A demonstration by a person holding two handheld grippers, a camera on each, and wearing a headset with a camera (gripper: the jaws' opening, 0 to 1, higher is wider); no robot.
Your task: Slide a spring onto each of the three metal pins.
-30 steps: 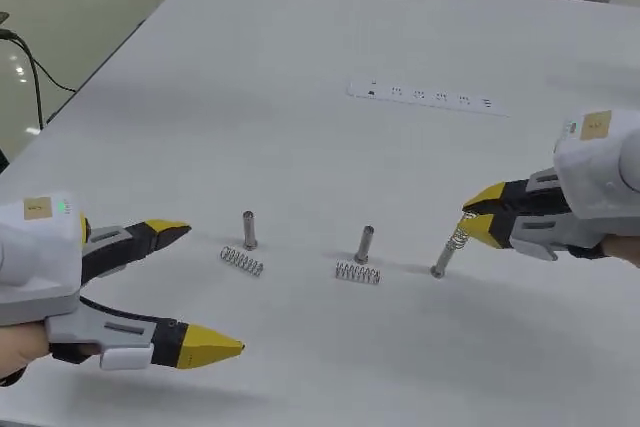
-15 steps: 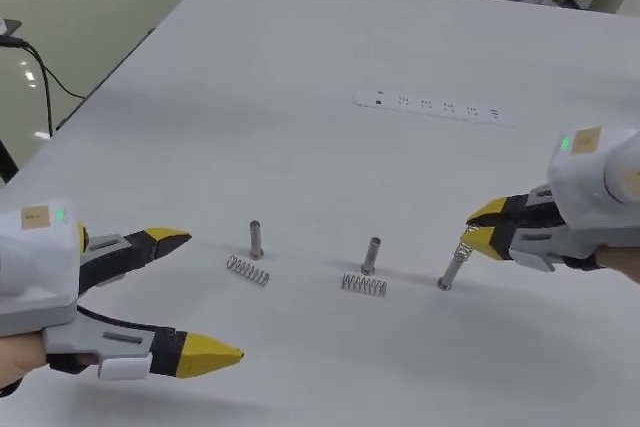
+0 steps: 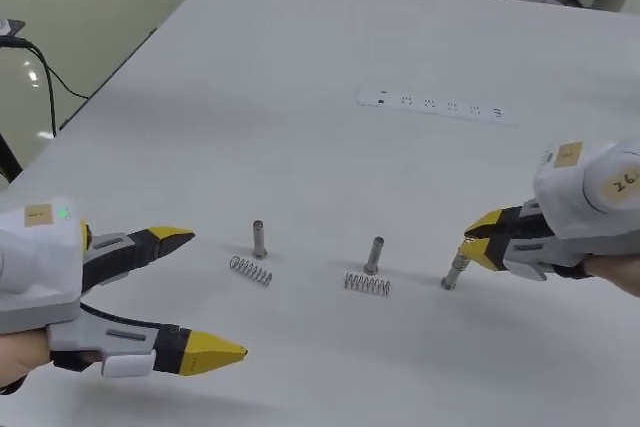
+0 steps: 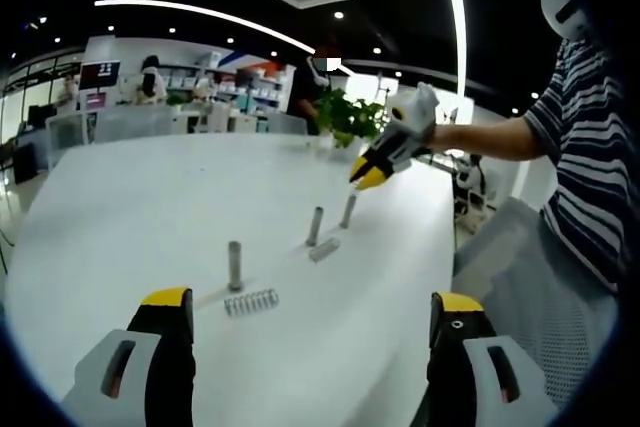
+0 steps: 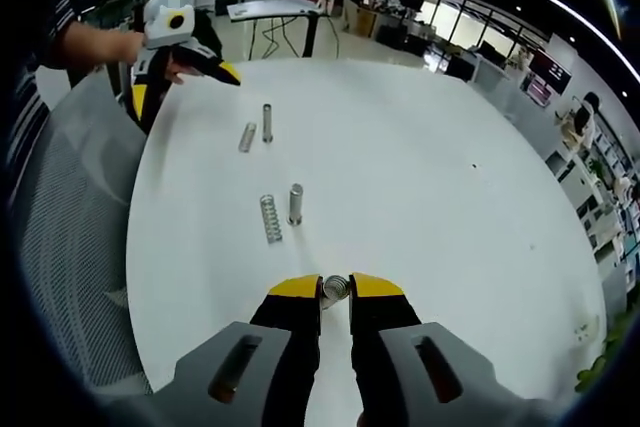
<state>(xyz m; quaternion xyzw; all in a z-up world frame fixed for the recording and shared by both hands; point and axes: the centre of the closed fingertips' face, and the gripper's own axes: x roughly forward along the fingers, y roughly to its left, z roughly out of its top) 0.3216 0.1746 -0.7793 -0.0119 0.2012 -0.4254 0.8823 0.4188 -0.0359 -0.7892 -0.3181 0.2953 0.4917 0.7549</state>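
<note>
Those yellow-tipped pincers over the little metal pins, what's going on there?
A person holds a gripper in each hand over a white table. The right gripper is shut on a spring at the top of the right-hand pin, apparently threading it on. The middle pin and left pin stand bare; the middle spring and left spring lie on the table beside them. The left gripper hovers open, holding nothing.

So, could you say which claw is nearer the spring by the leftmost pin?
Left. The left claw, open, is beside that spring; the right claw grips another spring on the far pin.
</note>
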